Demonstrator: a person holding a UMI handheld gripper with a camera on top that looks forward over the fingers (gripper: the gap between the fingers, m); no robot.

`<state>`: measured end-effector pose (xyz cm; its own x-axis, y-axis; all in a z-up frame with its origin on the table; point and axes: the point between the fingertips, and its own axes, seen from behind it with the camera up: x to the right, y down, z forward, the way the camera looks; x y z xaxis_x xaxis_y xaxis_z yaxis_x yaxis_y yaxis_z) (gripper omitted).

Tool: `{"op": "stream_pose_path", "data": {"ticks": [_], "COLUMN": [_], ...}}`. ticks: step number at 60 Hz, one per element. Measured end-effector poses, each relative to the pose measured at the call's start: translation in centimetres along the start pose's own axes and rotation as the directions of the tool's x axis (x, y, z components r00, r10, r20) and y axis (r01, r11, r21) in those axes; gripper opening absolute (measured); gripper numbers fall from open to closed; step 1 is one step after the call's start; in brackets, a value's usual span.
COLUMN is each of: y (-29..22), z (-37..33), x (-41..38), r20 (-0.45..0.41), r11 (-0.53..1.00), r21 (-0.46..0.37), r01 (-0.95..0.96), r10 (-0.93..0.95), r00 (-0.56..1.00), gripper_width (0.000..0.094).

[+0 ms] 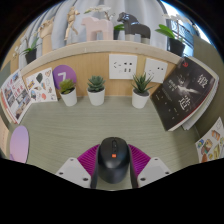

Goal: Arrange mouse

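A black computer mouse (pixel 112 162) with a small red mark on its top sits between my two fingers, its front pointing away from me. My gripper (pixel 112 168) has its magenta pads (pixel 90 156) pressed against both sides of the mouse, left and right. The mouse is held over a pale grey desk surface (pixel 110 122). The underside of the mouse is hidden, so I cannot tell whether it touches the desk.
Three small potted plants (pixel 96 90) in white pots stand in a row beyond the fingers, against a wooden shelf. A dark book (pixel 185 92) leans at the right, pictures (pixel 15 95) lean at the left, and a purple mat (pixel 19 142) lies at the left.
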<state>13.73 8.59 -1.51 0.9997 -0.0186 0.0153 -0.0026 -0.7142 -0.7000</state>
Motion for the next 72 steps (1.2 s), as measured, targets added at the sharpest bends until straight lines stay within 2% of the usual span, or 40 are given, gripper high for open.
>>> {"op": "stream_pose_path", "data": {"ticks": [8, 14, 18, 22, 29, 34, 41, 44, 49, 61, 67, 69, 72], "y": [0.2, -0.3, -3.4, -7.7, -14.7, -18.3, -19.3, -18.0, -13.8, -2.1, 1.7, 3.0, 2.9], "z": [0.1, -0.6, -2.9, -6.7, -14.2, -18.5, -20.4, -19.1, -15.0, -6.1, -4.2, -3.8, -3.8], "x": [0.0, -0.3, -0.6, -2.1, -8.1, -14.0, -23.1, -26.5, -32.0, -38.7, -39.0, -39.0, -38.9], "r20": [-0.038, -0.05, -0.084, -0.108, -0.067, -0.035, 0.022, 0.038, 0.077, 0.074, 0.047, 0.046, 0.039], "r11": [0.999, 0.994, 0.997, 0.995, 0.972, 0.955, 0.943, 0.952, 0.976, 1.0, 0.998, 0.996, 0.998], "r21": [-0.037, -0.09, -0.037, 0.058, 0.208, 0.28, 0.322, 0.3, 0.21, -0.004, -0.062, -0.085, -0.057], "r01": [-0.029, -0.068, -0.075, -0.077, -0.106, -0.103, -0.083, -0.069, -0.061, 0.01, -0.003, -0.008, 0.005], "r10": [0.028, 0.063, 0.071, 0.083, 0.122, 0.117, 0.08, 0.06, 0.046, -0.01, 0.006, 0.012, -0.003], "r00": [0.999, 0.997, 0.994, 0.991, 0.99, 0.993, 0.997, 0.997, 0.996, 0.997, 0.999, 0.999, 0.999], "gripper_width": [0.036, 0.0354, 0.0357, 0.0357, 0.0355, 0.0355, 0.0354, 0.0352, 0.0352, 0.0351, 0.0352, 0.0377, 0.0392]}}
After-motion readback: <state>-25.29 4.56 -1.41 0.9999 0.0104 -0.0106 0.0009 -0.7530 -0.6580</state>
